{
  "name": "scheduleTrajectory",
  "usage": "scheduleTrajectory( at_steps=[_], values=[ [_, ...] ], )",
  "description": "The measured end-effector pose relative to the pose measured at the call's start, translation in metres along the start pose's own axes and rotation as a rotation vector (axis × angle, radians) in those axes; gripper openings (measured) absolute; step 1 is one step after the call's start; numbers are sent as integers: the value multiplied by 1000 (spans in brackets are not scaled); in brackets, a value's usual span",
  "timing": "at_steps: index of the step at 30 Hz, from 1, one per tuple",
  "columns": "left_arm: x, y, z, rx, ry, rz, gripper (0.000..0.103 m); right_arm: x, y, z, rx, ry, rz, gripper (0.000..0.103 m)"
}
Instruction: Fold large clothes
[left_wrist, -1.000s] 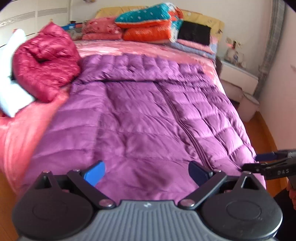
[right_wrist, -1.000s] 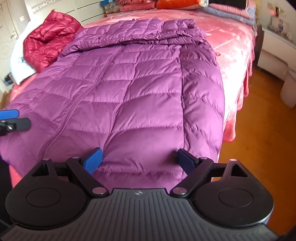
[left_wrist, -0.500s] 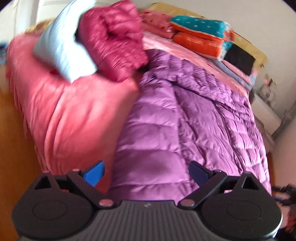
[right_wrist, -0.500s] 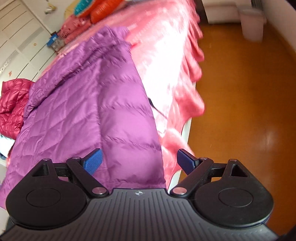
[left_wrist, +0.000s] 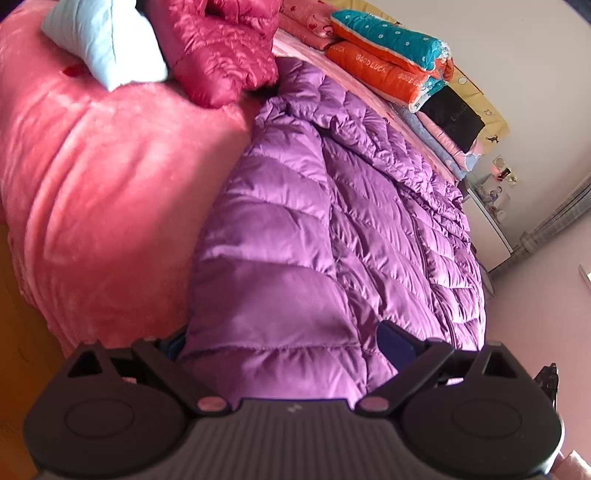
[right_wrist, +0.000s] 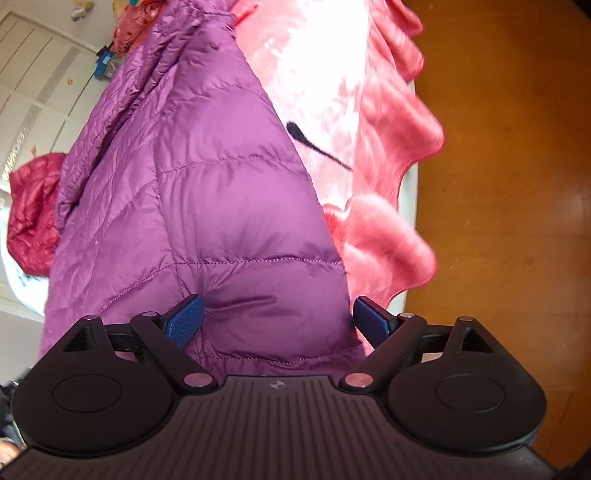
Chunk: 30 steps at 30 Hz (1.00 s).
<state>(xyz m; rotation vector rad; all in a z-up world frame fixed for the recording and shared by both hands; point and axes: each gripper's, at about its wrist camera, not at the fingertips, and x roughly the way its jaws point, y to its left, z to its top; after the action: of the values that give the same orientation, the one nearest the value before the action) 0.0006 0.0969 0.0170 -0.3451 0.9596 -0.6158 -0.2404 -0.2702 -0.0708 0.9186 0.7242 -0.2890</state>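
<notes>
Here, in the left wrist view, the purple down coat (left_wrist: 332, 229) lies spread lengthwise on the pink bedspread (left_wrist: 92, 192), its hem corner bulging between the parted fingers of the left gripper (left_wrist: 284, 343); the tool is released, with fabric in its mouth but not pinched. This view alone shows the crimson jacket (left_wrist: 221, 48) and a pale blue pillow (left_wrist: 107, 40) bunched at the coat's far side, plus stacked quilts (left_wrist: 391, 48) at the head of the bed. In the right wrist view, the right gripper (right_wrist: 277, 319) likewise stands unclenched around the opposite hem corner of the coat (right_wrist: 207, 192), one blue pad (right_wrist: 184, 321) pressing a dent into the padding, the other just beside the coat's edge. Only this view shows the bedspread's ruffled skirt (right_wrist: 391, 192) hanging over the wooden floor (right_wrist: 517, 166), and a dark mark on the cover next to the coat. The step in hand looks like seizing both bottom corners; next, both tools would need to clamp firmly through the slippery, puffy layers, then lift together and carry the hem toward the collar.
</notes>
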Motion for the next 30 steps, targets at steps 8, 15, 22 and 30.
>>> scheduleTrajectory(
  at_steps=[8,15,22,30],
  values=[
    [6,-6,1,34,19,38,96,14,-19,5,155,75,98,103],
    [-1,-9,-1,55,-2,46,63,1,-11,4,118,50,107,89],
    [-4,-12,-1,40,-8,-30,29,-15,0,-2,51,19,143,61],
    [-16,-10,3,-34,-42,-116,15,-43,26,-1,-54,-81,180,35]
  ],
)
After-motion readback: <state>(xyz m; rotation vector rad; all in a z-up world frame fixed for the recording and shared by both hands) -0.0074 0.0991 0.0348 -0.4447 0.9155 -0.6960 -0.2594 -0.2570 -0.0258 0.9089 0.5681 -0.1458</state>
